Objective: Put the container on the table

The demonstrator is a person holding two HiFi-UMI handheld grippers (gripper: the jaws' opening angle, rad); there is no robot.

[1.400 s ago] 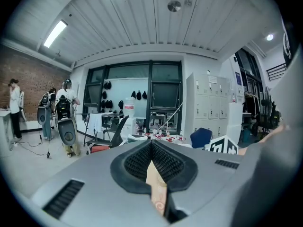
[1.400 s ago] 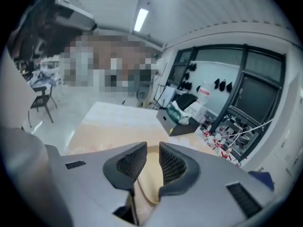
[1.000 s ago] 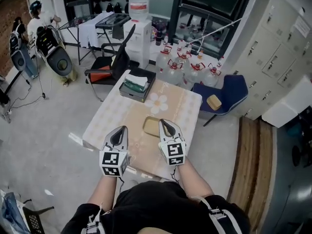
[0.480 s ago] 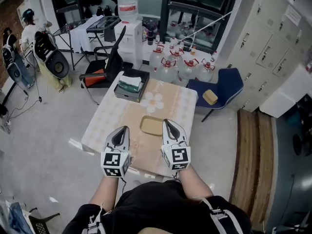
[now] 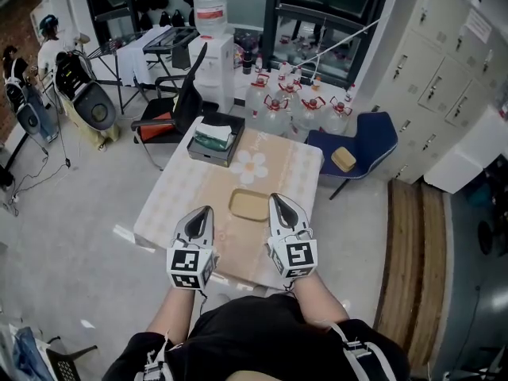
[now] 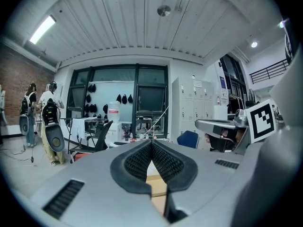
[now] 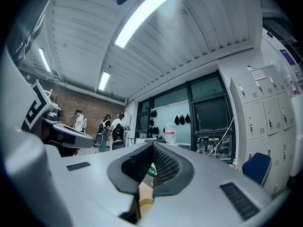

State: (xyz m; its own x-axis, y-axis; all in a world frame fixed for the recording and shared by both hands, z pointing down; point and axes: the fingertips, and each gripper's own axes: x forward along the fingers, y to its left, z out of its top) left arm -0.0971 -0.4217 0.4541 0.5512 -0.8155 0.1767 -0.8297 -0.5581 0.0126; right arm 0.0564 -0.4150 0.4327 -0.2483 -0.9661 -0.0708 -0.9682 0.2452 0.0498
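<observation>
A flat tan container point(image 5: 249, 205) lies on the small square table point(image 5: 178, 189), near its middle. My left gripper point(image 5: 198, 211) hovers over the table's near edge, left of the container, with its jaws together and nothing between them. My right gripper point(image 5: 279, 200) is beside the container's right end, jaws also together and empty. In the left gripper view the jaws point(image 6: 152, 141) meet at the tip and a strip of the tan container point(image 6: 157, 184) shows below them. The right gripper view shows its jaws point(image 7: 153, 145) closed, pointing level across the room.
A dark tray with green-white packs point(image 5: 213, 138) sits at the table's far left corner. A black chair point(image 5: 171, 105) stands behind it. A blue chair point(image 5: 361, 145) with a tan box point(image 5: 344, 159) is at the right, water bottles point(image 5: 294, 105) beyond. People point(image 5: 49, 50) stand far left.
My right gripper has risen and drawn slightly toward me, away from the container. The left gripper shifted a little. The head view moved slightly. The container stays flat on the table.
</observation>
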